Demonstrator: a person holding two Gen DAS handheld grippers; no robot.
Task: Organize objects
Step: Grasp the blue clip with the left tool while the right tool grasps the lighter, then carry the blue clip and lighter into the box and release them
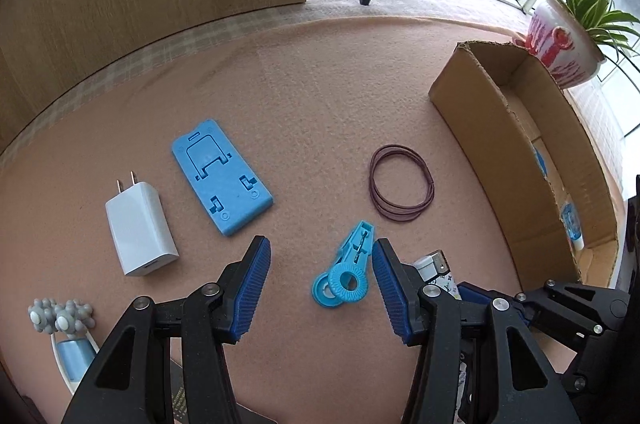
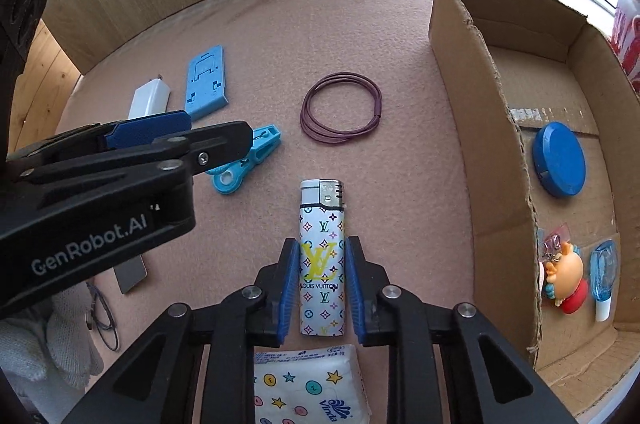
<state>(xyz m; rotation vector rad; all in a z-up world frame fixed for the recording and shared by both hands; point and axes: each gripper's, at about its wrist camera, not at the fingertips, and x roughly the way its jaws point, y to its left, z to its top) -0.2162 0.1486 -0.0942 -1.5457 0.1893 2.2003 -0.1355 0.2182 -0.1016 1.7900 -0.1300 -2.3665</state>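
My right gripper (image 2: pixel 322 248) has its blue pads on both sides of a white patterned lighter (image 2: pixel 322 256) lying on the pink felt; the pads look closed against it. My left gripper (image 1: pixel 320 252) is open, with a light blue clip (image 1: pixel 348 270) between its fingers near the right pad. The left gripper also shows in the right wrist view (image 2: pixel 192 132), above the clip (image 2: pixel 248 160). A dark red cord ring (image 1: pixel 402 184) lies beyond the clip. The cardboard box (image 2: pixel 480 112) stands at the right.
A blue phone stand (image 1: pixel 222 178), white charger (image 1: pixel 138 232) and massage roller (image 1: pixel 64 320) lie at the left. The box holds a blue round lid (image 2: pixel 559 164), a toy figure (image 2: pixel 562 280) and a small bottle (image 2: pixel 603 276). A tissue pack (image 2: pixel 308 384) lies near me. A potted plant (image 1: pixel 568 36) stands behind the box.
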